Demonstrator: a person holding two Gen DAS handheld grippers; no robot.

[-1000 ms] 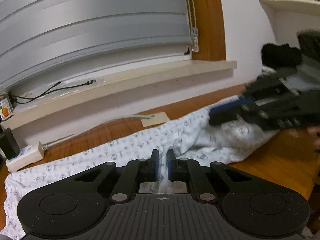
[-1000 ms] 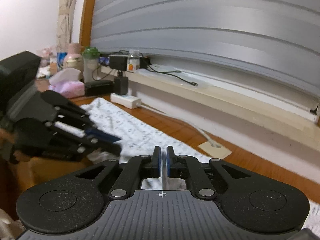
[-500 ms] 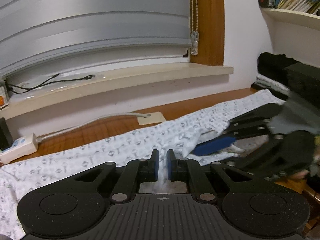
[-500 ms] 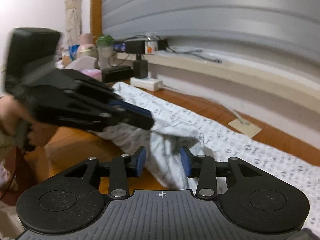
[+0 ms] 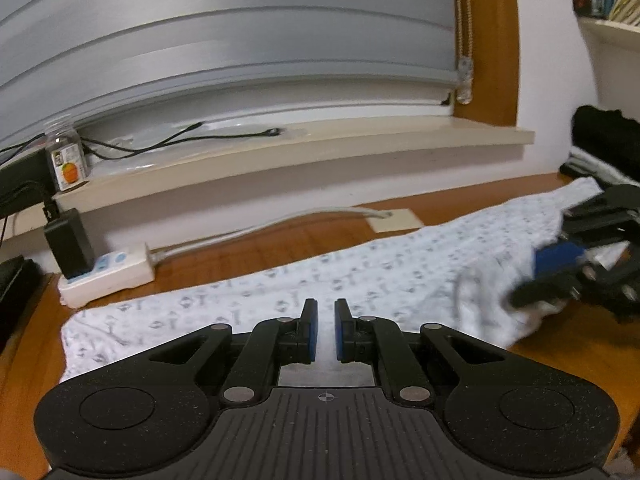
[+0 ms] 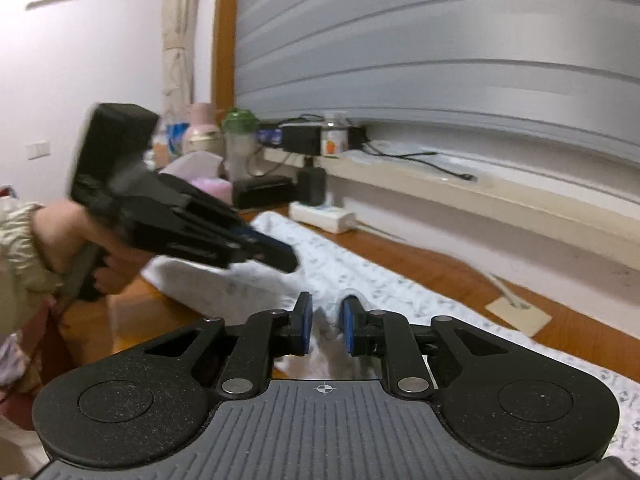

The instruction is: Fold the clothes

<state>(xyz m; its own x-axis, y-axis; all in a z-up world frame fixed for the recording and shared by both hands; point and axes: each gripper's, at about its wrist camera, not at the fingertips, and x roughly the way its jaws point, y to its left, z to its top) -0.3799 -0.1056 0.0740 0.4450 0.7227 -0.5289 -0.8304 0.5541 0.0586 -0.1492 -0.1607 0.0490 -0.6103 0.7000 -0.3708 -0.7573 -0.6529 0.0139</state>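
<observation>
A white garment with a small grey print lies stretched along the wooden table. My left gripper sits at its near edge, its blue pads almost together with white cloth showing in the thin gap. From the right wrist view the left gripper is held by a hand just over the garment. My right gripper has narrowed its jaws around a bunched fold of cloth. In the left wrist view the right gripper is blurred at the garment's right end.
A white power strip with a black adapter lies at the table's back left. A jar and cables rest on the window sill. Dark folded clothes are stacked at the far right. Bottles crowd the left end.
The right gripper went from shut to wide open, then narrowed on a bunch of cloth at the garment's right end. The left gripper stayed shut and the garment now lies flatter and longer.
</observation>
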